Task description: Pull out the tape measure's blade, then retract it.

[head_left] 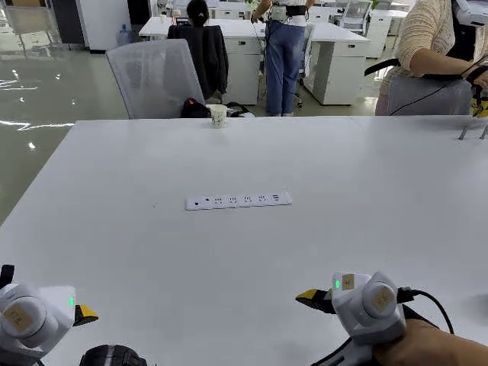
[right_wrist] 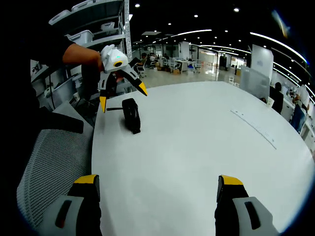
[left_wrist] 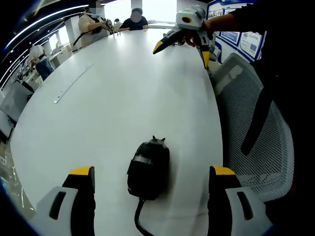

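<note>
A black tape measure (left_wrist: 148, 169) lies on the white table (head_left: 244, 252) near its front edge, with a short cord trailing from it. My left gripper (left_wrist: 152, 172) is open, its yellow-tipped jaws standing wide on either side of the case without touching it. In the head view the tape measure (head_left: 113, 355) sits at the bottom edge beside the left gripper (head_left: 80, 320). My right gripper (right_wrist: 159, 180) is open and holds nothing; it hovers over the table at the lower right (head_left: 313, 299). From there the tape measure (right_wrist: 131, 114) lies under the left gripper (right_wrist: 122, 97).
A white power strip (head_left: 238, 200) lies mid-table and a paper cup (head_left: 218, 115) stands at the far edge. A grey mesh chair (head_left: 156, 76) stands beyond the table, and a person (head_left: 435, 61) sits at the far right. Another mesh chair (left_wrist: 256, 128) borders the near edge.
</note>
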A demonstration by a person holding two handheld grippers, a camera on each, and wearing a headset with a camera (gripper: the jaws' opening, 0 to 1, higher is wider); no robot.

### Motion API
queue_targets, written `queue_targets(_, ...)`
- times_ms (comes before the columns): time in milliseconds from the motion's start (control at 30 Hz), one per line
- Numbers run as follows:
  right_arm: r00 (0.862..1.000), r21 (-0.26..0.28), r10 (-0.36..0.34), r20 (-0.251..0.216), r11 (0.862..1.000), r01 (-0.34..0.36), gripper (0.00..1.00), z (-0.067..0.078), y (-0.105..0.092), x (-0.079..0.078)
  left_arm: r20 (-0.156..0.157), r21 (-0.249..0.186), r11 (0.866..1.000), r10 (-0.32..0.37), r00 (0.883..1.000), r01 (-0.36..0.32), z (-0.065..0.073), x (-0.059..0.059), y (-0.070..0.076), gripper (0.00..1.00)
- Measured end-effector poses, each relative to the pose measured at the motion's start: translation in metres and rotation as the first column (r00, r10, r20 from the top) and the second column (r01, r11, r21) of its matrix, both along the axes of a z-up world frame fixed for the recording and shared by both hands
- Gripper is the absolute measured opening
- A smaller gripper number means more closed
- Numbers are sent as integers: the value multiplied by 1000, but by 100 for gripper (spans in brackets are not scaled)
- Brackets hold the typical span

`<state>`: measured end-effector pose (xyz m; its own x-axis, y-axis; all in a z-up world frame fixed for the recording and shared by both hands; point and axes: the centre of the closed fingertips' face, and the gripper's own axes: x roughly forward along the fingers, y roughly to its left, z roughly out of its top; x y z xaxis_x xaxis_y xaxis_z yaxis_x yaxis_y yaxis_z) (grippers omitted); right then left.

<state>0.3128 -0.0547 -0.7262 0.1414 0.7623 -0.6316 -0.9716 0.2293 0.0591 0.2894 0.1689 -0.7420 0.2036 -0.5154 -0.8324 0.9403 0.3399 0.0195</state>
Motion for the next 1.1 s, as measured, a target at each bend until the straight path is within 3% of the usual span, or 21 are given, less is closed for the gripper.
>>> queue_targets(133, 1000, 8, 24, 13, 1000, -24, 99, 1, 20, -1, -21, 28, 999, -45, 999, 46, -9, 2, 1, 90)
queue_targets(367, 997, -5, 80, 26, 997, -79, 99, -3, 45, -5, -16, 51, 996, -68, 998, 69, -17, 7, 1, 84)
queue_targets(567, 995, -18, 103, 20, 995, -102, 99, -11, 57, -5, -16, 74, 993, -95, 995, 96, -23, 8, -3, 77)
queue_targets(700, 994, -20, 111, 8, 994, -110, 99, -15, 65, -5, -17, 72, 992, -104, 994, 105, -24, 8, -9, 67)
queue_targets(1000, 990, -47, 143, -2, 989, -143, 99, -24, 84, -5, -29, 80, 986, -144, 989, 145, -28, 5, -17, 57)
queue_targets(1100, 986, -56, 167, -3, 984, -167, 99, -25, 92, -6, -22, 106, 980, -166, 986, 167, -30, 7, -17, 52)
